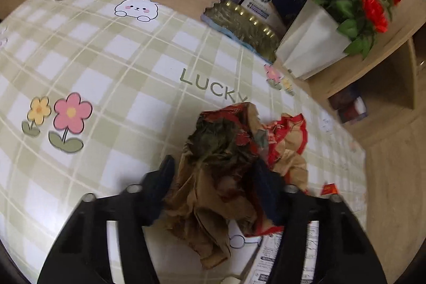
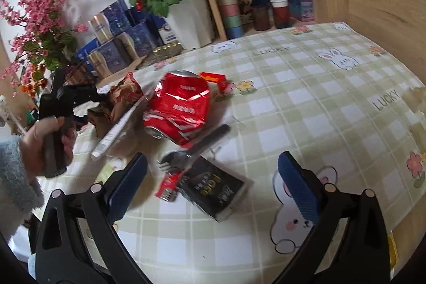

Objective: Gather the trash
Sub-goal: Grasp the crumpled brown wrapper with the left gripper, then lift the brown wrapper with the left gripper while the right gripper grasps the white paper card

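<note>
Surface: table under a green-and-white checked cloth [image 2: 306, 103], glossy, printed with rabbits, flowers and "LUCKY". Its far edge is crowded with blue boxes [image 2: 119, 44], a white square planter of red roses [image 2: 191, 17] and a shelf niche holding stacked paper cups [image 2: 229, 7]. The cloth's right half lies bare.

Trash, clustered toward the left edge:
- crumpled brown paper wrapper [image 1: 226, 172], red-printed, creased and soft; pinched between the pads of the left gripper [image 1: 215, 177], which a hand [image 2: 48, 140] in a fluffy sleeve carries.
- crushed red can [image 2: 178, 111], dented metal, lying on its side.
- black plastic fork [image 2: 191, 151] resting across a small black carton [image 2: 215, 190].
- small red box [image 2: 213, 77] beyond the can.

Right gripper [image 2: 213, 177]: jaws spread wide, nothing between the pads, hanging over fork and carton.
</note>
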`<state>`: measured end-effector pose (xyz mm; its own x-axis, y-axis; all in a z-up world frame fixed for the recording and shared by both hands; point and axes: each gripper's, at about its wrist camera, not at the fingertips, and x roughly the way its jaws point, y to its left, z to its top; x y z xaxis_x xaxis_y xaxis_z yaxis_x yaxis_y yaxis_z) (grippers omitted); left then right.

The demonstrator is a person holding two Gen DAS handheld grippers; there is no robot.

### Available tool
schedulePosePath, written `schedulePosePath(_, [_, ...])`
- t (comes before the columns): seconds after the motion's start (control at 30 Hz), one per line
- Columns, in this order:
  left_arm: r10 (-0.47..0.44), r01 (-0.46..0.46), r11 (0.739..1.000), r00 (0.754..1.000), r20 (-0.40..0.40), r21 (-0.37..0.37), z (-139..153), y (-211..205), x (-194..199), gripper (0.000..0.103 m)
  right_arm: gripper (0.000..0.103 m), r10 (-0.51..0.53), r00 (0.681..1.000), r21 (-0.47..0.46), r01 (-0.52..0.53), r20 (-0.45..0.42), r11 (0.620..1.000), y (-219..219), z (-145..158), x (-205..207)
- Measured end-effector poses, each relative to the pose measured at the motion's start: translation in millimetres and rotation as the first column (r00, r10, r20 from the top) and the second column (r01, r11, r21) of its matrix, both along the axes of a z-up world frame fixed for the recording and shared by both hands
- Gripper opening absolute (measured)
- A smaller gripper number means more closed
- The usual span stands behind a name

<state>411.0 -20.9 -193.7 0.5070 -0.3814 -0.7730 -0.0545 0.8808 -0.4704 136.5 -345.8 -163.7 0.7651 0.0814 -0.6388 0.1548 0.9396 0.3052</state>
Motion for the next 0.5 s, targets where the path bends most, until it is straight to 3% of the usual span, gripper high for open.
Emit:
schedulePosePath(0.13, [-0.029, 0.026, 0.998, 0.999, 0.043, 0.057, 15, 9, -20, 0.041, 0.097, 0.083, 0.996, 0.063, -0.085, 0.023, 0.994, 13, 10, 22])
schedulePosePath(0.27, [-0.056, 0.048, 0.996, 0.993, 0.105, 0.076, 35, 29, -58, 0.041, 0.08, 0.18, 0.984, 0.215, -0.176, 0.002, 0.961, 37, 9, 57])
schedulePosePath(0.37, [-0.043, 0.033, 0.997, 0.989, 0.142, 0.076, 50, 51, -97, 0.041, 0.073, 0.212, 0.977, 0.326, -0.19, -0.035, 0.926, 56, 1, 75])
schedulePosePath(0.5, [-0.022, 0.002, 0.994, 0.983, 0.184, 0.108, 61, 82, -150, 0.041, 0.069, 0.205, 0.977, 0.366, -0.169, -0.061, 0.915, 76, -1, 86])
